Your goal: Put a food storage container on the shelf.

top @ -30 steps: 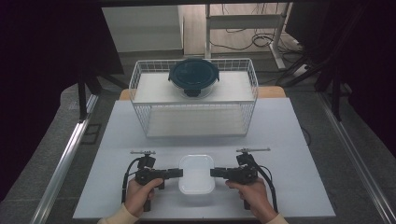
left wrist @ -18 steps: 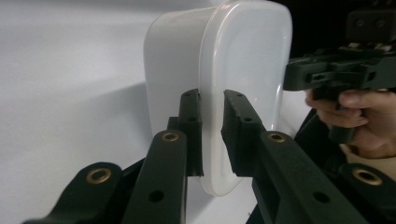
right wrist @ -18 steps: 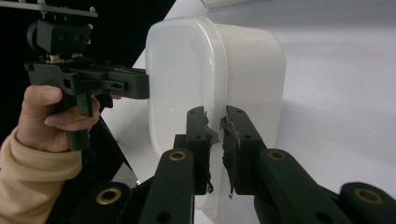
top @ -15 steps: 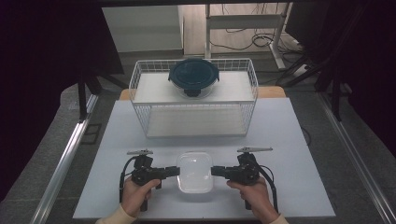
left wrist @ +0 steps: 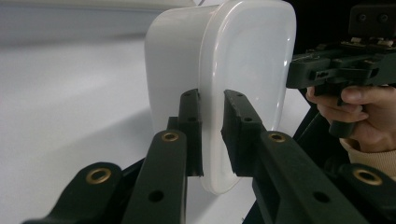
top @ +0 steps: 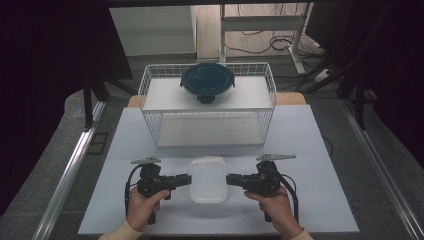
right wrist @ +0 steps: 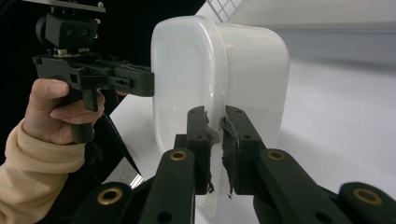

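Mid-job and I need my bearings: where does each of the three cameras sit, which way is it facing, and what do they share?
High view: above the person's side of the table, facing forward and down on the white container, wire basket and dark-lidded round container; both hands and forearms enter from the bottom.
Left gripper view: rides the left gripper, facing along its jaws, which pinch the container's rim; the other hand shows beyond.
Right gripper view: rides the right gripper, likewise on the opposite rim; the other hand shows at left.
Shared: the white container appears in all three.
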Motion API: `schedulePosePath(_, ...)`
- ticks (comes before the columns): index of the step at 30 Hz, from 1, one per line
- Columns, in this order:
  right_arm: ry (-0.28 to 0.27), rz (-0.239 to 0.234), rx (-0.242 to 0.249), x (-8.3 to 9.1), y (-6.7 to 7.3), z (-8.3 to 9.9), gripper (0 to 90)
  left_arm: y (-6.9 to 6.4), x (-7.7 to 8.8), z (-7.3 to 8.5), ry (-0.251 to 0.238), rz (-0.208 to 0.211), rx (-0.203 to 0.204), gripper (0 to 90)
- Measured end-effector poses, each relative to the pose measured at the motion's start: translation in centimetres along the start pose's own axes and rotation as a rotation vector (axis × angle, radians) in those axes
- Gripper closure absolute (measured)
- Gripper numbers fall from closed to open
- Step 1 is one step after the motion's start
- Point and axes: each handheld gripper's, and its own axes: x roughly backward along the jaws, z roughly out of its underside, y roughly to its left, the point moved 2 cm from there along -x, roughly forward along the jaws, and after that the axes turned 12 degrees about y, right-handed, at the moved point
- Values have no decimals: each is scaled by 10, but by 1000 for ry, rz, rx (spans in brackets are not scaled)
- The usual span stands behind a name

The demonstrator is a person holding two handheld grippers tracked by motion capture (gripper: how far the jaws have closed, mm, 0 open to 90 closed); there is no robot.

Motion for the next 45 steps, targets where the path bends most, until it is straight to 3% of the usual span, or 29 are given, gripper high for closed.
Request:
schedulePosePath(19, -61, 34, 116, 30, 15, -46, 808, -25, 29, -52, -60, -41, -124, 789)
schedulePosePath(35, -112, 60, 199, 58, 38, -91, 808, -47, 59, -95, -113, -76, -194, 787)
schedulePosePath(45, -126, 85, 247, 72, 53, -117, 808, -57, 76, -117, -146, -86, -211, 784)
